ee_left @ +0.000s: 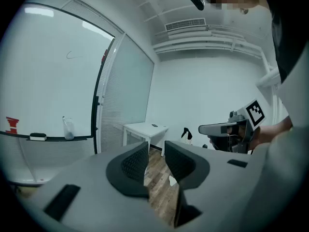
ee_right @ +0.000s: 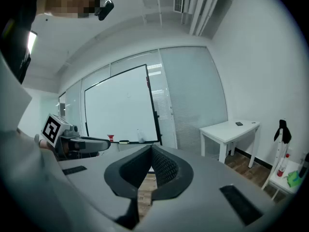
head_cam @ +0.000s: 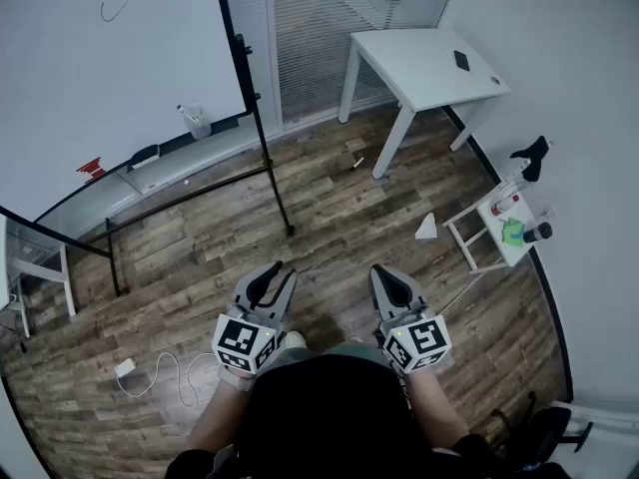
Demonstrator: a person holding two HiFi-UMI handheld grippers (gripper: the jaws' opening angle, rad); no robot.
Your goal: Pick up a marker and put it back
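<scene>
While left tongs point(head_cam: 283, 271) gape narrowly and right tongs point(head_cam: 381, 270) meet, whiteboard tray point(head_cam: 175, 152) lies ahead.

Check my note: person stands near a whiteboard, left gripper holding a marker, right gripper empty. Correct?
No. The left gripper holds nothing: the left gripper view shows its jaws apart with only floor between them. The right gripper is empty, and the whiteboard stands nearby.

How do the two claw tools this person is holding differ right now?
On the left gripper the jaws stand apart, wooden floor showing through the gap; on the right gripper they meet at their tips. The left cube and right cube carry different square patterns. Both grippers hold nothing.
</scene>
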